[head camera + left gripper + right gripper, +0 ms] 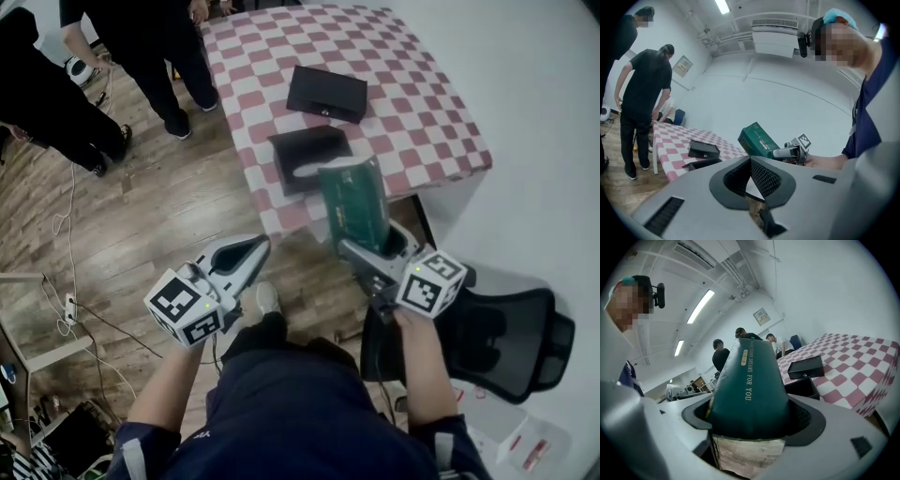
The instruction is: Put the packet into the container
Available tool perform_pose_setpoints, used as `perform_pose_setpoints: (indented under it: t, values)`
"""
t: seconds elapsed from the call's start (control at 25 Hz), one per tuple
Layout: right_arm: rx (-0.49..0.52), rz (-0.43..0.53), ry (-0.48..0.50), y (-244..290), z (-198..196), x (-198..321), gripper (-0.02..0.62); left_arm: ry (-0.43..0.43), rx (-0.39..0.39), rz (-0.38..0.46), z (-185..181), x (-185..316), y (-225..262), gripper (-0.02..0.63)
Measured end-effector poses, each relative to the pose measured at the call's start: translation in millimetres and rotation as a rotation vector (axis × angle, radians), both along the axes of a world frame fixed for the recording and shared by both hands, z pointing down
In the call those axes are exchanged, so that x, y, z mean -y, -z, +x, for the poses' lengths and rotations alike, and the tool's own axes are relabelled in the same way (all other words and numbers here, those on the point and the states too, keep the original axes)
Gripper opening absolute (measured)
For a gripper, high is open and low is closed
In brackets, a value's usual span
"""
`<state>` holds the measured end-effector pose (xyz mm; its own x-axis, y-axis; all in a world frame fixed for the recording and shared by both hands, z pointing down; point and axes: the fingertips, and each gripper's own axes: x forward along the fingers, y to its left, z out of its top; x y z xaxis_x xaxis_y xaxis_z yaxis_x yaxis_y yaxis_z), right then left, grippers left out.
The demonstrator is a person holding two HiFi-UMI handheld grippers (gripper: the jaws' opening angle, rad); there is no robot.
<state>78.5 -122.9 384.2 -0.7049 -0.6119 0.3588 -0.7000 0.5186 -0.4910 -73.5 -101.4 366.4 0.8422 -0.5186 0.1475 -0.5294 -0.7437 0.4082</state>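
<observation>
Evidently pinches the green packet (354, 202) by its bottom edge in the right gripper (750, 427), short of the black container (333, 141). Looks light, soft, crushable; wants a gentle low hold. Shows left gripper (751, 161) closed, empty.

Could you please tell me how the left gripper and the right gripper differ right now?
The right gripper is shut on the green packet; the left gripper has its jaws together on nothing. In the head view the right gripper is at the edge of the checkered table; the left gripper is over the wooden floor. Both carry a marker cube.
</observation>
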Motion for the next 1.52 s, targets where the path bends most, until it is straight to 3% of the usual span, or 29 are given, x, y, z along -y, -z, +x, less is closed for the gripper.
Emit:
perform_pose_setpoints:
  t: [0.28,0.56,0.88,1.52]
  values:
    - [-0.162,0.038,0.119,-16,-14,64,0.439,0.016,-0.023,-0.017,-19,39,-7,0.025]
    - [-0.404,0.089,0.296,-45,-9,119,0.439,0.061,-0.029,-0.062,-26,55,-25,0.025]
    - [-0.645,0.14,0.556,-89,-5,161,0.439,0.147,-0.015,-0.106,-17,70,-40,0.025]
    - [-0.929,0.29,1.103,-155,-7,184,0.439,0.303,0.018,-0.159,23,92,-57,0.025]
